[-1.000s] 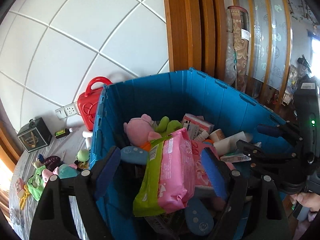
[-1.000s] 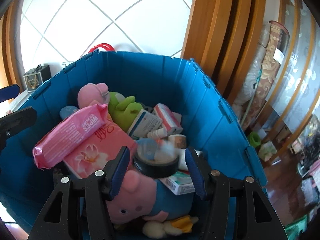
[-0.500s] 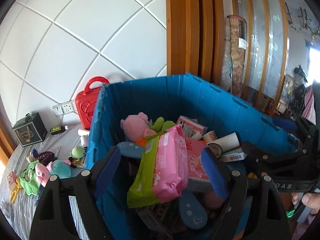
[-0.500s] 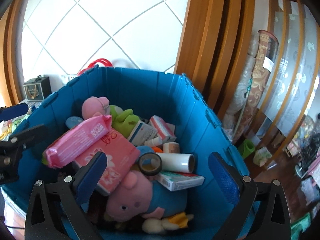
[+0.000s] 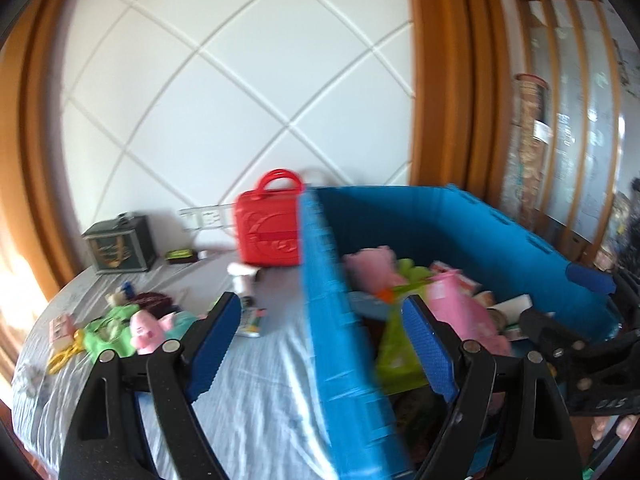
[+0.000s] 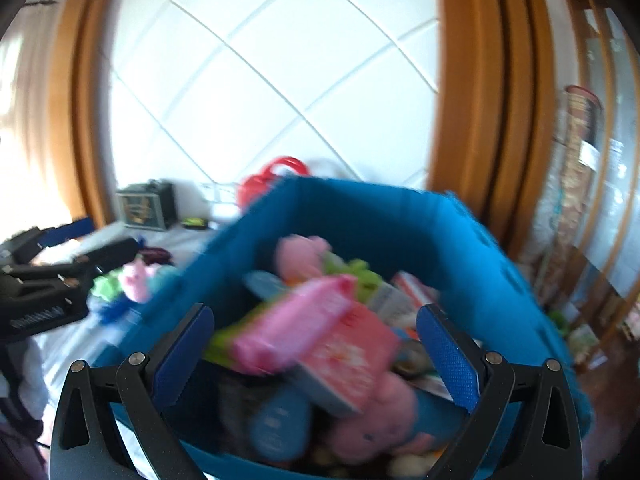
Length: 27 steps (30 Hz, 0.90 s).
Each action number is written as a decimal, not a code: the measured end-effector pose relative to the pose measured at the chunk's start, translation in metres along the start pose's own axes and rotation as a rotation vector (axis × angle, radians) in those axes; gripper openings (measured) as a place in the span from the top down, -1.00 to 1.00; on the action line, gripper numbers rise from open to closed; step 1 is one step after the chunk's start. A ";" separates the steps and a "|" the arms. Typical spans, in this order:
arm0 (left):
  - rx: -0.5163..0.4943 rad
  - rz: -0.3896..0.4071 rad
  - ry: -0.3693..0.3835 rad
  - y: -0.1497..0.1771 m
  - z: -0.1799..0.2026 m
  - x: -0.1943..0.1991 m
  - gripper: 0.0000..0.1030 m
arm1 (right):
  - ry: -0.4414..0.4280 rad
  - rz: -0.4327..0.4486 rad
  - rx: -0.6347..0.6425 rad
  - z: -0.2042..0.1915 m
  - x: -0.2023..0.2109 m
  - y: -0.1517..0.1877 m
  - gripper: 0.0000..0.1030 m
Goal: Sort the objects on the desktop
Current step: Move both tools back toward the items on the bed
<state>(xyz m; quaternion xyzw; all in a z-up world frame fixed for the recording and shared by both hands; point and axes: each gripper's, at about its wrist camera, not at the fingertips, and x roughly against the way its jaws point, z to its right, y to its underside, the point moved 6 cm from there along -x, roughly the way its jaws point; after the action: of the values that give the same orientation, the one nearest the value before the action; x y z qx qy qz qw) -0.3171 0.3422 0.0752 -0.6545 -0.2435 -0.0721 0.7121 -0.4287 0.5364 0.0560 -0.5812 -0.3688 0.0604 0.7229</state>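
A blue plastic crate (image 5: 460, 216) (image 6: 400, 216) stands at the right of the table, full of objects: a pink plush pig (image 5: 372, 268) (image 6: 304, 256), a pink wipes pack (image 5: 464, 312) (image 6: 296, 328), a green plush and boxes. My left gripper (image 5: 324, 340) is open and empty, astride the crate's left wall. My right gripper (image 6: 316, 348) is open and empty above the crate's near side. Both views are blurred.
On the grey cloth (image 5: 260, 392) left of the crate lie a small pink pig toy (image 5: 146, 330), green cloth (image 5: 108, 330), yellow scissors (image 5: 64, 354) and a tube. A red case (image 5: 270, 232) and a dark box (image 5: 120, 248) stand by the wall.
My left gripper let go of the pink wipes pack and swung left toward the table. My right gripper dropped the tape roll into the crate, opened and pulled back leftward.
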 end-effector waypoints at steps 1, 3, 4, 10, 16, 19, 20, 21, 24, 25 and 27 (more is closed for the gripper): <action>0.011 -0.002 -0.013 0.002 -0.012 0.002 -0.61 | -0.025 0.012 0.001 -0.011 -0.001 -0.004 -0.99; 0.037 -0.002 -0.040 0.007 -0.040 0.007 -0.61 | -0.074 0.039 0.008 -0.035 -0.002 -0.012 -0.99; 0.051 -0.001 -0.050 0.009 -0.053 0.009 -0.61 | -0.090 0.049 0.012 -0.046 -0.002 -0.015 -0.99; 0.132 -0.029 -0.107 0.030 -0.149 0.014 -0.61 | -0.159 0.080 0.054 -0.131 -0.010 -0.033 -1.00; 0.196 -0.104 -0.146 0.058 -0.265 0.010 -0.61 | -0.194 0.048 0.083 -0.239 -0.034 -0.040 -1.00; 0.211 -0.137 -0.169 0.069 -0.323 0.005 -0.61 | -0.195 0.007 0.073 -0.285 -0.055 -0.040 -1.00; 0.215 -0.149 -0.174 0.073 -0.340 0.002 -0.61 | -0.195 -0.009 0.068 -0.297 -0.062 -0.039 -1.00; 0.220 -0.162 -0.179 0.078 -0.357 -0.002 -0.61 | -0.193 -0.031 0.059 -0.310 -0.072 -0.037 -1.00; 0.246 -0.223 -0.191 0.094 -0.397 -0.022 -0.61 | -0.185 -0.104 0.044 -0.331 -0.102 -0.027 -1.00; 0.254 -0.246 -0.183 0.100 -0.405 -0.029 -0.61 | -0.174 -0.150 0.038 -0.337 -0.117 -0.021 -1.00; 0.262 -0.275 -0.176 0.109 -0.416 -0.042 -0.61 | -0.156 -0.214 0.024 -0.341 -0.140 -0.010 -1.00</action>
<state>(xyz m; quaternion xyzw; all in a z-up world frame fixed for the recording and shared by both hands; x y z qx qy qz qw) -0.2030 -0.0549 -0.0515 -0.5209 -0.3990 -0.0789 0.7505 -0.3274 0.1898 -0.0178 -0.5233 -0.4833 0.0323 0.7011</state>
